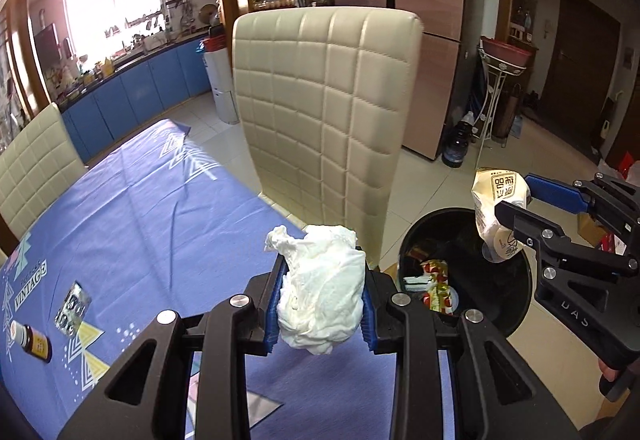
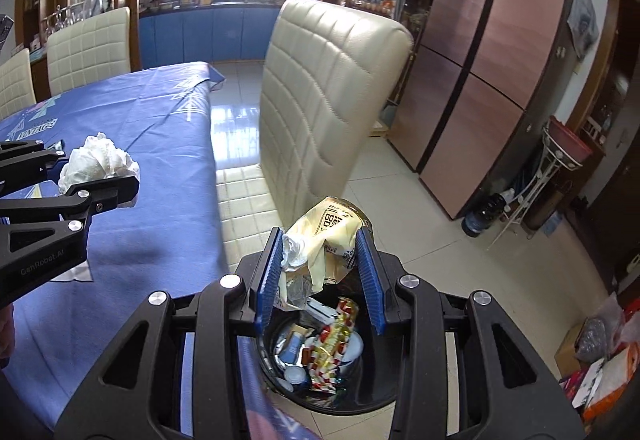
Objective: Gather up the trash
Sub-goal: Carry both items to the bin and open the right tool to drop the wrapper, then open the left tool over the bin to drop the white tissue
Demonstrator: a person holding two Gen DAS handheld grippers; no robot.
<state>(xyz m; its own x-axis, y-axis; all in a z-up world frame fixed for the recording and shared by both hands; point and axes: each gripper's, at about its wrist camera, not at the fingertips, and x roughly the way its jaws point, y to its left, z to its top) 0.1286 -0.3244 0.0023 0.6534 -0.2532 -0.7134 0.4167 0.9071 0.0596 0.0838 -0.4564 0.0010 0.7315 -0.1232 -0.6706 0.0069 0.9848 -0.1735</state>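
Note:
My left gripper [image 1: 322, 292] is shut on a crumpled white tissue [image 1: 320, 292] and holds it above the blue tablecloth [image 1: 140, 224] near the table's right edge; the tissue also shows in the right wrist view [image 2: 98, 160]. My right gripper [image 2: 320, 272] is shut on a cream printed wrapper [image 2: 328, 240] and holds it over the black trash bin [image 2: 372, 392]. In the left wrist view the wrapper [image 1: 496, 216] hangs over the bin [image 1: 480, 304]. The bin holds several wrappers and packets.
A cream quilted chair [image 1: 324, 120] stands between the table and the bin. A small brown bottle [image 1: 32, 340] and a foil blister pack [image 1: 72, 308] lie on the tablecloth at the left. A pink fridge [image 2: 480, 80] and floor clutter [image 2: 600, 360] are at the right.

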